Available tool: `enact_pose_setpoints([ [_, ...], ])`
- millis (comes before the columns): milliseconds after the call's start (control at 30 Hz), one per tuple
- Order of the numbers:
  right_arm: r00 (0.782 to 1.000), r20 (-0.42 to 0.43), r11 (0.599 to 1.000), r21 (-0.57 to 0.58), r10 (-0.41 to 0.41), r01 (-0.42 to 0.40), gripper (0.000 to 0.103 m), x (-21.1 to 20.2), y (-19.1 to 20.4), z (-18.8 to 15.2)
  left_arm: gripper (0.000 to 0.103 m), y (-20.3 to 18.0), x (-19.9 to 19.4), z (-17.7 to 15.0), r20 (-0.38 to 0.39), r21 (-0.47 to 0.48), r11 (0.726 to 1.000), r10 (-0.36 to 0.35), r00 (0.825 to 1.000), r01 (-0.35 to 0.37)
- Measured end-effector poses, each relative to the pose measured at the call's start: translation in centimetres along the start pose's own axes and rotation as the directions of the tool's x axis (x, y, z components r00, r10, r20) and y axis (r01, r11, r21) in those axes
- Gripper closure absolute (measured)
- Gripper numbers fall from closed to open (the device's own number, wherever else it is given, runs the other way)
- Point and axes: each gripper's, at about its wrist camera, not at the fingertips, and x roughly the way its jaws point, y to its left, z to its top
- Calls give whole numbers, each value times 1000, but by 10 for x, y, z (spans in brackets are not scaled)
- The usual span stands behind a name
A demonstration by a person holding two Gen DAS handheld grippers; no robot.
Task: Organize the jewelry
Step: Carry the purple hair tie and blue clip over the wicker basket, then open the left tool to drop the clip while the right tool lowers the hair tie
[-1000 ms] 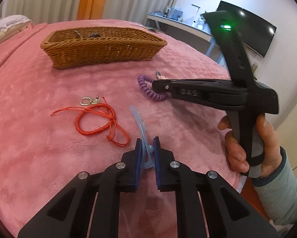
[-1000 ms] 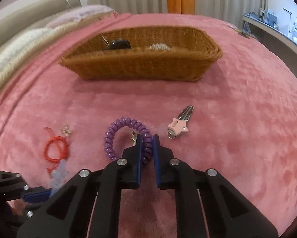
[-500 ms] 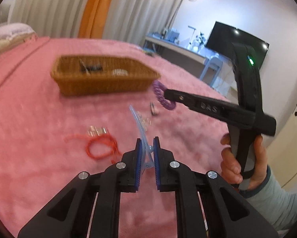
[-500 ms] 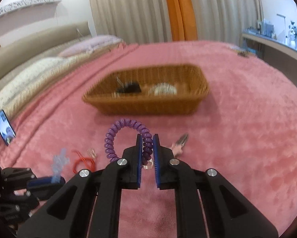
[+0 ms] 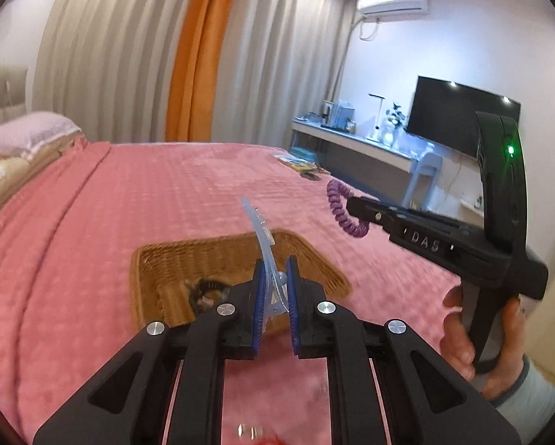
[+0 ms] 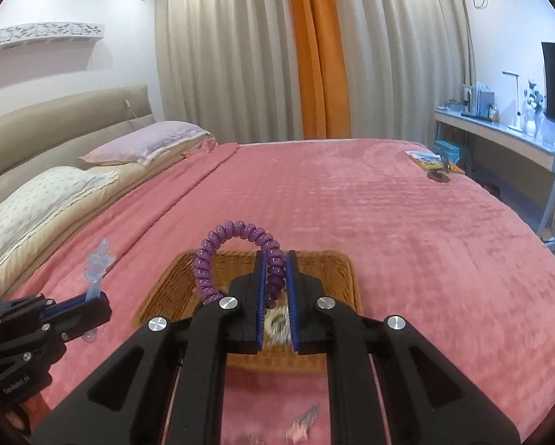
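A brown wicker basket [image 5: 158, 259] sits on the pink bedspread and also shows in the right wrist view [image 6: 166, 282]. My left gripper [image 5: 276, 282] is shut on a clear blue hair clip [image 5: 262, 233] and holds it above the basket's near rim. A dark hair tie [image 5: 210, 285] lies inside the basket. My right gripper [image 6: 275, 278] is shut on a purple coil bracelet [image 6: 236, 231], held over the basket. The right gripper also shows in the left wrist view [image 5: 351, 207] with the bracelet [image 5: 338, 204], to the right of the basket.
The pink bedspread [image 6: 351, 204] stretches around the basket. Pillows [image 6: 55, 193] lie at the left. A pink key charm [image 6: 303, 422] and a red cord [image 5: 266, 439] lie on the bed near the bottom edge. A desk [image 6: 499, 133] stands at the right.
Both grippers have risen and moved forward over the basket, carrying the hair clip and the bracelet. The red cord and key charm have dropped to the bottom of the views.
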Motion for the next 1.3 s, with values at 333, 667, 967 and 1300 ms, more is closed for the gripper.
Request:
enact_pose_setpoints([
  [333, 977, -208, 998, 33, -39, 47, 94, 126, -15, -16, 94, 45, 91, -15, -92, -118, 992, -58, 994, 47],
  [667, 939, -344, 996, 94, 25, 8, 94, 164, -29, -46, 93, 48, 118, -30, -175, -106, 994, -53, 983, 34],
  [967, 955, -295, 997, 75, 34, -12, 89, 127, -25, -34, 60, 43, 68, -16, -85, -128, 990, -72, 994, 61],
  [1300, 985, -164, 999, 12, 44, -43, 77, 17, -6, -30, 42, 11, -26, -11, -5, -59, 997, -44, 999, 43],
])
